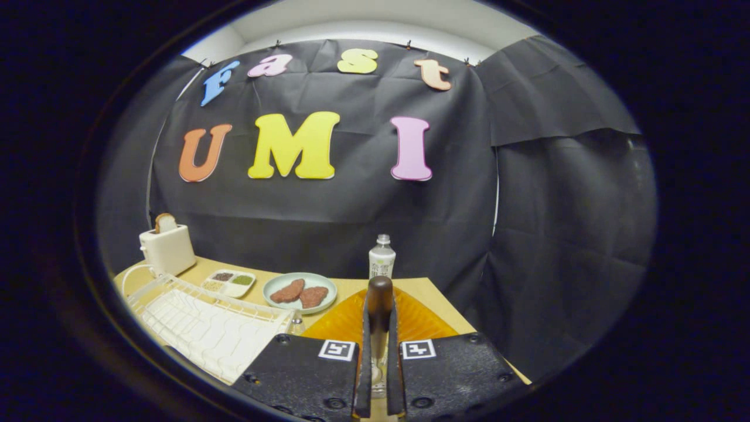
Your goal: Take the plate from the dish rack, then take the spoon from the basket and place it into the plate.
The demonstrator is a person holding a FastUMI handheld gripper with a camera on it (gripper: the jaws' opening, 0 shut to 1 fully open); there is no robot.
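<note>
My gripper (379, 328) is shut on a spoon (379, 291), both fingers pressing its sides. The spoon's dark brown rounded end sticks up just past the fingertips, and the rest of it is hidden between the fingers. An amber ribbed plate (419, 321) lies flat on the wooden table right under and ahead of the fingers, and the spoon hangs above it. The white wire dish rack (205, 328) stands to the left of the fingers and holds no plate.
Beyond the amber plate stand a clear water bottle (382, 258) and a pale green plate (272, 286) with two brown patties. Further left are a small divided tray (229, 282) and a white toaster (168, 249) with bread. The table's edge runs off close on the right.
</note>
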